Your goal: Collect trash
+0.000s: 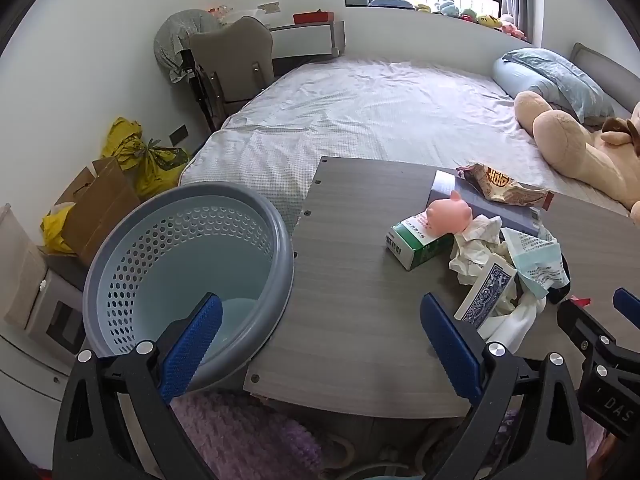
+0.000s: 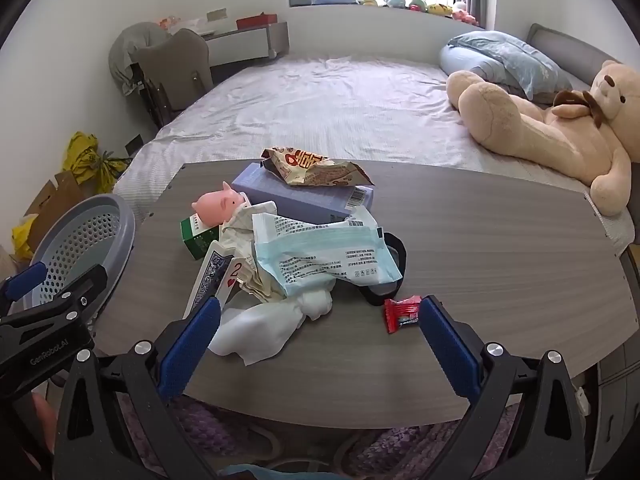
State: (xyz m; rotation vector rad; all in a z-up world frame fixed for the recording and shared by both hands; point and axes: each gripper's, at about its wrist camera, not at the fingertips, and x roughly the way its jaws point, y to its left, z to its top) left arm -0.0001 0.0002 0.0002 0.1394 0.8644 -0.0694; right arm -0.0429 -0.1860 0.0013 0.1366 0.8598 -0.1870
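I have both grippers tilted down over the grey wood-grain table (image 2: 480, 240), and neither one holds anything. My left gripper (image 1: 320, 340) is spread wide: its left finger shows low in the frame in front of the basket, its right finger sits at lower centre just short of the pile. My right gripper (image 2: 320, 336) is spread just as wide, and its blue pads (image 2: 448, 344) frame the near edge of the trash.

The trash sits in a heap in the middle of the right wrist view: a crumpled white tissue (image 2: 256, 332) nearest me, between the fingers but untouched; a pale blue printed packet (image 2: 320, 256) on top of the heap; playing cards (image 2: 218, 276) at its left with a red two showing; a green carton (image 2: 196, 236) and a pink pig toy (image 2: 216, 204) behind them; a lilac box (image 2: 296, 200) with a torn snack wrapper (image 2: 316, 168) lying on it at the back. A red candy wrapper (image 2: 402, 314) lies apart at the lower right, just beside my right finger.

The perforated blue-grey basket (image 1: 140, 248) stands at the table's left edge, lower left in the left wrist view, tilted towards me
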